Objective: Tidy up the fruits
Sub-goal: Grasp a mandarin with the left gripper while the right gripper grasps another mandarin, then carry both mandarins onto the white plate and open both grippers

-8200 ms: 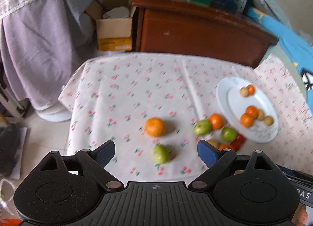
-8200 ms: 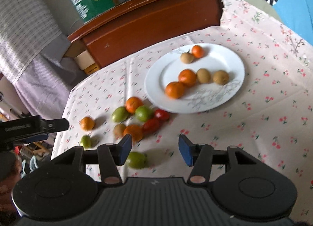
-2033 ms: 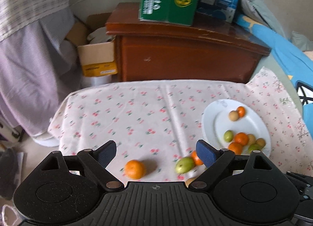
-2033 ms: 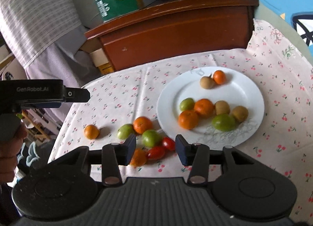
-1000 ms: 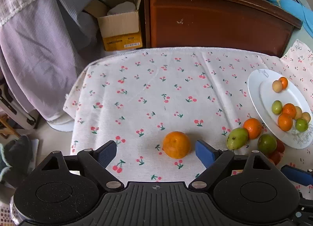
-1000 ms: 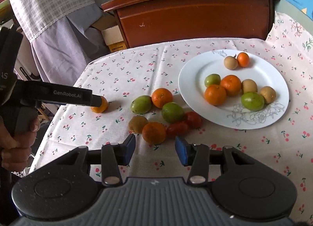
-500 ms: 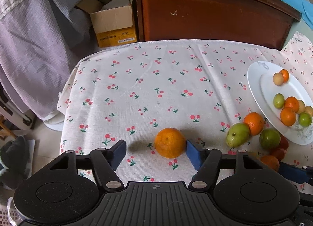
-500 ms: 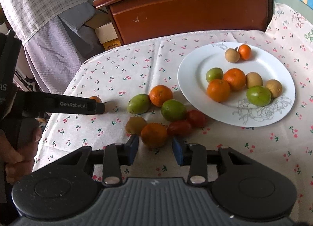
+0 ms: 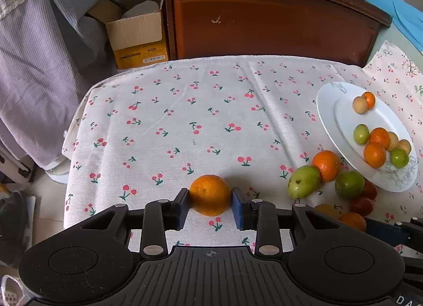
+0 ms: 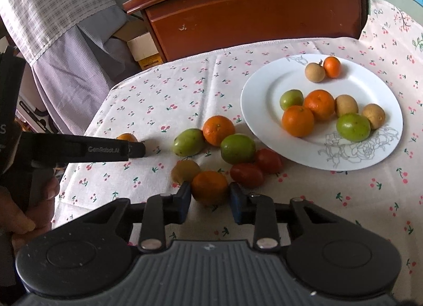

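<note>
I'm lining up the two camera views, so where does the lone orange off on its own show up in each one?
Left wrist: the lone orange sits bottom centre, between the left gripper's fingers.
Right wrist: only its top peeks above the left gripper, at mid-left.
Shared landmark: the white plate, at right in both.

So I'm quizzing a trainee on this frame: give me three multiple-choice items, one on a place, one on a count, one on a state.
1. Where does the white plate sit relative to the loose fruit?
A. right of it
B. left of it
C. under the cabinet

2. How many fruits lie on the plate?
A. four
B. eight
C. twelve

3. What is the left gripper doing?
A. hanging wide open in the air
B. holding a tomato
C. closed around an orange

Answers:
1 A, the plate is at the right in both views.
2 B, three orange, two green, three tan.
3 C, both pads touch the orange's sides.
</note>
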Demonstrator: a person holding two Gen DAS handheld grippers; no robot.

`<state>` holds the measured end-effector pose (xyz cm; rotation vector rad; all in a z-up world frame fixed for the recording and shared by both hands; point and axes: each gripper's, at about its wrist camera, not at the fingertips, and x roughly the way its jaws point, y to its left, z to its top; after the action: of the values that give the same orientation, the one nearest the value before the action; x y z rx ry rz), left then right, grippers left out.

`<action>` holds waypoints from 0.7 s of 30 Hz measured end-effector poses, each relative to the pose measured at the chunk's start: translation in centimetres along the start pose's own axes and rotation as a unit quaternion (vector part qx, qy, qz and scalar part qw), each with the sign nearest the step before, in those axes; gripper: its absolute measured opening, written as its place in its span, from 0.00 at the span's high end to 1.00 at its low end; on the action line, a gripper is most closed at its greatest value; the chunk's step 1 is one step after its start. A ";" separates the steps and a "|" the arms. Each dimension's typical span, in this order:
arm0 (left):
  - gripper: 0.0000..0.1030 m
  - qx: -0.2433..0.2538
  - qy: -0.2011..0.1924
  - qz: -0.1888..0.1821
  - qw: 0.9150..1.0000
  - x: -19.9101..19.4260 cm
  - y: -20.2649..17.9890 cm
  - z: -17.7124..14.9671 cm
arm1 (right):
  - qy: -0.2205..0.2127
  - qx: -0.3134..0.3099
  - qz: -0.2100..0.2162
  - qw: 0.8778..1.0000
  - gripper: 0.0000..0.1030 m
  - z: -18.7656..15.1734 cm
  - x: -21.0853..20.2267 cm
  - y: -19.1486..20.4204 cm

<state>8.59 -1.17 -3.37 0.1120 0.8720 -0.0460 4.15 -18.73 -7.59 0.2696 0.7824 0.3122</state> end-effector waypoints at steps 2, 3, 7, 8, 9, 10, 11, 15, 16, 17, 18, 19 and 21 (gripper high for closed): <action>0.70 -0.003 -0.002 -0.005 1.000 -0.2 0.0 0.0 | 0.002 -0.002 0.004 1.000 0.70 0.0 -0.1 0.1; 0.70 -0.002 -0.003 -0.006 1.000 -0.4 0.0 0.0 | 0.003 -0.003 0.006 1.000 0.70 0.0 -0.2 0.2; 0.70 0.000 -0.014 -0.005 1.000 -1.3 -0.4 0.0 | 0.000 -0.004 0.015 1.000 0.70 0.1 -0.7 0.3; 0.70 0.001 -0.018 -0.004 1.000 -1.6 -0.5 0.1 | -0.001 -0.003 0.017 1.000 0.70 0.1 -0.8 0.3; 0.70 0.001 -0.021 -0.005 1.000 -1.9 -0.5 0.1 | -0.003 -0.003 0.019 1.000 0.70 0.2 -1.0 0.3; 0.70 0.000 -0.024 -0.006 1.000 -2.2 -0.6 0.2 | -0.006 -0.003 0.019 1.000 0.70 0.2 -1.2 0.4; 0.70 0.000 -0.028 -0.008 1.000 -2.5 -0.7 0.3 | -0.008 -0.003 0.021 1.000 0.70 0.3 -1.3 0.4; 0.70 -0.002 -0.039 -0.005 0.999 -3.5 -1.0 0.6 | -0.013 -0.002 0.026 1.000 0.70 0.4 -1.9 0.5; 0.70 -0.003 -0.042 -0.005 0.999 -3.7 -1.1 0.7 | -0.015 -0.003 0.026 1.000 0.70 0.5 -2.0 0.5; 0.70 -0.004 -0.045 -0.004 0.999 -3.9 -1.2 0.8 | -0.018 -0.004 0.026 0.999 0.70 0.6 -2.2 0.5; 0.70 -0.005 -0.048 -0.004 0.999 -4.1 -1.2 0.9 | -0.021 -0.004 0.026 0.999 0.70 0.7 -2.3 0.5; 0.70 -0.006 -0.050 -0.005 0.999 -4.2 -1.3 1.1 | -0.025 -0.002 0.027 0.999 0.70 0.9 -2.6 0.5; 0.70 -0.009 -0.055 -0.006 0.998 -4.7 -1.6 1.3 | -0.034 0.001 0.027 0.999 0.70 1.3 -3.1 0.4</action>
<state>6.44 -2.94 0.99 0.0867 0.7621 -0.0559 2.99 -19.68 -4.60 0.3021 0.7089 0.3521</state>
